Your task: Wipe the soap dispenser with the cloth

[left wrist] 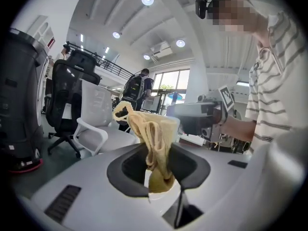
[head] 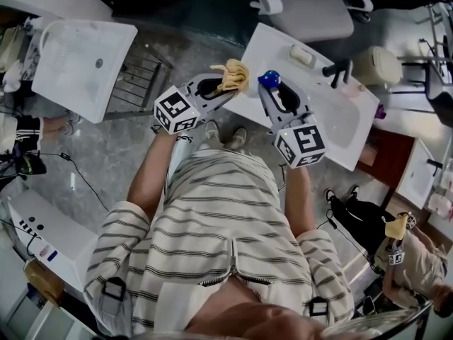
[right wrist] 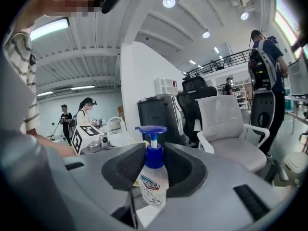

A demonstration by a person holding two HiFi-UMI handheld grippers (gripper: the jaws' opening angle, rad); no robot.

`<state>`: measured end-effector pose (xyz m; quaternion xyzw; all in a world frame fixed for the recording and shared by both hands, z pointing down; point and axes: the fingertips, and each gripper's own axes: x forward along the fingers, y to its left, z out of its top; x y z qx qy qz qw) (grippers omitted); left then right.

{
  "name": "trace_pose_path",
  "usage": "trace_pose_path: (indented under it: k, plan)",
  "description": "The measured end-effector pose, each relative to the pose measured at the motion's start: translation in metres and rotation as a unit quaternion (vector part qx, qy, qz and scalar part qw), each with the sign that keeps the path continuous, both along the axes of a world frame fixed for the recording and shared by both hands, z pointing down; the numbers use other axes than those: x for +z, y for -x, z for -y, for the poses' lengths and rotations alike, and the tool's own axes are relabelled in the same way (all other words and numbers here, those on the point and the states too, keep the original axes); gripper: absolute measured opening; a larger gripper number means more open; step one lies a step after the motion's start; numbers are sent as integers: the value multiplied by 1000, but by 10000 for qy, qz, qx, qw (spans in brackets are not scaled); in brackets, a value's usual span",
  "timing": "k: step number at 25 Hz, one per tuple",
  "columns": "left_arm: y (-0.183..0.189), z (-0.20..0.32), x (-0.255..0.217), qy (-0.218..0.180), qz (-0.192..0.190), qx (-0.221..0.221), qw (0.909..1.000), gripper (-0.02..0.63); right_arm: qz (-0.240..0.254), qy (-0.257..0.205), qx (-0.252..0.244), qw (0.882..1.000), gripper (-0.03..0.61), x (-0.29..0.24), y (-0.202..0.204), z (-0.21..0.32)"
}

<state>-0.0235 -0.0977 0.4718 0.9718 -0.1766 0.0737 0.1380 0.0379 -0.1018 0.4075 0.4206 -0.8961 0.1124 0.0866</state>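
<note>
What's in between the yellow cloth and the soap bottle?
Nothing: in the head view, only bare white sink counter shows in the gap between the cloth and the soap dispenser.

From where I stand, in the middle of the head view the left gripper [head: 221,85] has the cloth [head: 232,75] between its jaws. Just to its right the right gripper [head: 274,94] has the soap dispenser [head: 268,79] between its own, near the cloth but apart. A washbasin counter [head: 333,122] lies right of both, a second basin [head: 78,62] upper left, a chair [head: 311,13] at the top
</note>
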Motion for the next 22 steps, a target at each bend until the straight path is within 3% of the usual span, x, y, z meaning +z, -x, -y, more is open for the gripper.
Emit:
trace_pose_path:
  k: [6,14,22]
  plan:
    - [9,5,-5,-103,21,-756,9971,110,58,81,386,9992,123,13,-5,10]
    - [28,20,6,-99,211,-1855,9824,112,52,130,649,9978,123,40,-3,32]
    - [35,16,21,-112,499,-2158,9751,112,-55,60,1023,9947,123,77,-2,54]
